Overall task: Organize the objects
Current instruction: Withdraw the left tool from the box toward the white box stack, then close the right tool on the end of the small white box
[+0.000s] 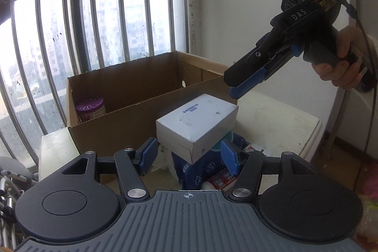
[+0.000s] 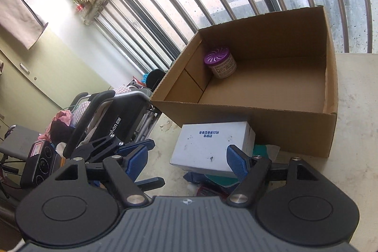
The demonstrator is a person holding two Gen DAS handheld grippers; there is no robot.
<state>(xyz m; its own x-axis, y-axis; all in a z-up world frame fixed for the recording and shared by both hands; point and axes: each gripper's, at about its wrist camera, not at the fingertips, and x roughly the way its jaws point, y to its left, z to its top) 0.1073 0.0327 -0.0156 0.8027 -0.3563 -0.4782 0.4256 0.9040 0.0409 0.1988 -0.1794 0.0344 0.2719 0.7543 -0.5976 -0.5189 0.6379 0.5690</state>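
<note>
A white cardboard box (image 1: 198, 121) with blue print rests on a pile of blue and red packets (image 1: 203, 171), just in front of an open brown carton (image 1: 132, 86). A purple-lidded jar (image 1: 91, 109) stands in the carton's far left corner. My left gripper (image 1: 189, 154) is open, its blue pads either side of the white box's near corner, not touching. My right gripper (image 2: 187, 161) is open above the white box (image 2: 210, 145); in the left wrist view the right gripper (image 1: 238, 86) hovers over the box's far right. The carton (image 2: 259, 119) and the jar (image 2: 219, 61) show in the right wrist view.
The carton and pile sit on a pale worn tabletop (image 1: 278, 119) beside a barred window (image 1: 94, 23). A folded wheelchair (image 2: 111, 119) and clutter stand left of the table. A white wall (image 1: 248, 4) is to the right.
</note>
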